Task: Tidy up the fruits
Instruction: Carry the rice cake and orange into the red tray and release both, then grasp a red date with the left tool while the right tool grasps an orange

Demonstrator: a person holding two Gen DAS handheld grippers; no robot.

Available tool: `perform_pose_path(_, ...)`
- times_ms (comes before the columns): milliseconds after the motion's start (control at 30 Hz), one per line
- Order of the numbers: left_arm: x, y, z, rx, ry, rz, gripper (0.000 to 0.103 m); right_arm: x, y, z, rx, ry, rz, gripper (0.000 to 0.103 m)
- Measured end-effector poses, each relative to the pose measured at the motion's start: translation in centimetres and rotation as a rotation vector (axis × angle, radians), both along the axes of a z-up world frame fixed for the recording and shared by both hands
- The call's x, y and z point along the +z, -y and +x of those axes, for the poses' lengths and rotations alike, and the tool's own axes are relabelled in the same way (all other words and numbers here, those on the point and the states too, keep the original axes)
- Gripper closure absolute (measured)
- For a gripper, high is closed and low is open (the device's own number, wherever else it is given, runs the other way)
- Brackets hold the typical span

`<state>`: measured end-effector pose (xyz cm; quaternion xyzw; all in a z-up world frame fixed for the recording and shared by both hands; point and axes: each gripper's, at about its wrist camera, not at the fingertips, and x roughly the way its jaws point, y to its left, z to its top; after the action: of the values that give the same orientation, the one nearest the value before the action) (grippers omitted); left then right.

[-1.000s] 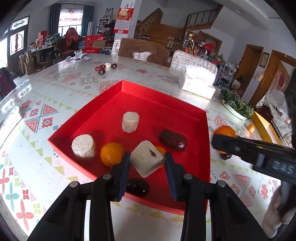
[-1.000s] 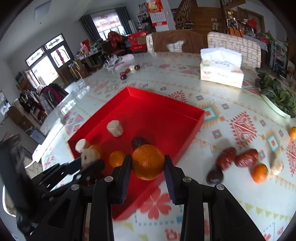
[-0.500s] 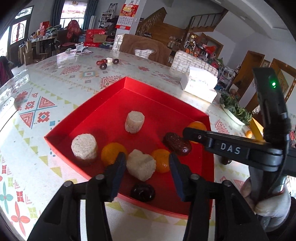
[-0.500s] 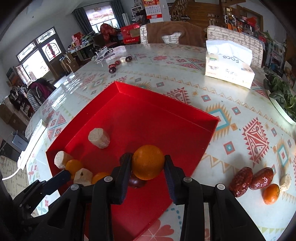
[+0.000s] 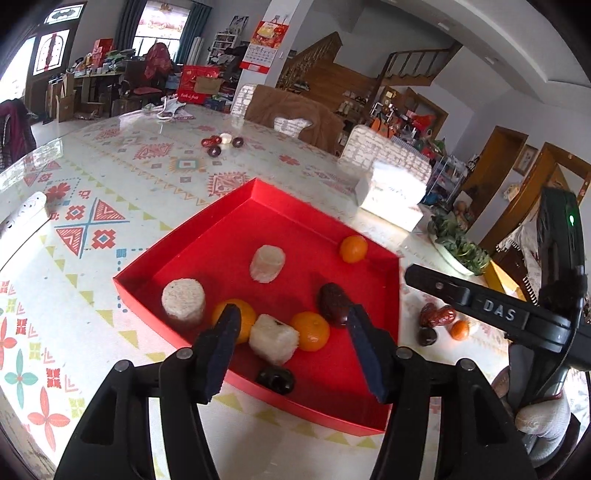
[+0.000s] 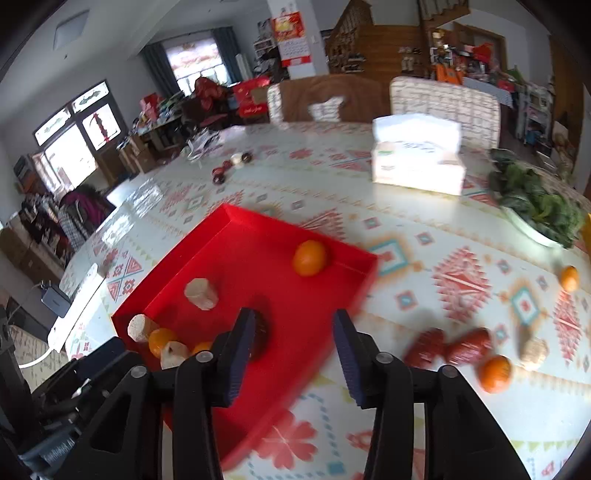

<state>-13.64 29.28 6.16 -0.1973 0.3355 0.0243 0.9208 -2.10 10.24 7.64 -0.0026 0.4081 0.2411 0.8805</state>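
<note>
Only in left wrist view: dark plum (image 5: 275, 380) at red tray (image 5: 258, 192) near rim. Both jaws opening, empty; round orange (image 6: 309, 257) sharp.

Daylight enters through the bright, blown-out windows (image 5: 159, 18) at ten to eleven o'clock, giving an evenly lit room. The glossy patterned bench (image 5: 122, 184) carries white glare toward nine o'clock. Soft, short shadows sit under the pieces in the red cardboard tray (image 5: 207, 236). The left wrist view is sharp; the right wrist view is smeared by motion blur. Fisheye bending and black vignetting crowd every corner.
</note>
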Motion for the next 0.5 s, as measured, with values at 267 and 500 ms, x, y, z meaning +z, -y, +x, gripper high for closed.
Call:
perform_pose_path(267, 1.9, 3.8, -1.2, -0.063, 0.033, 0.039, 0.034, 0.6, 9.0, -2.0, -0.135, 0.015, 0.021, 0.052)
perform_pose_path(500, 2.2, 8.3, -0.9, -0.15, 0.037, 0.058, 0.034, -0.4, 19.1, -2.8, -0.306, -0.009, 0.053, 0.052)
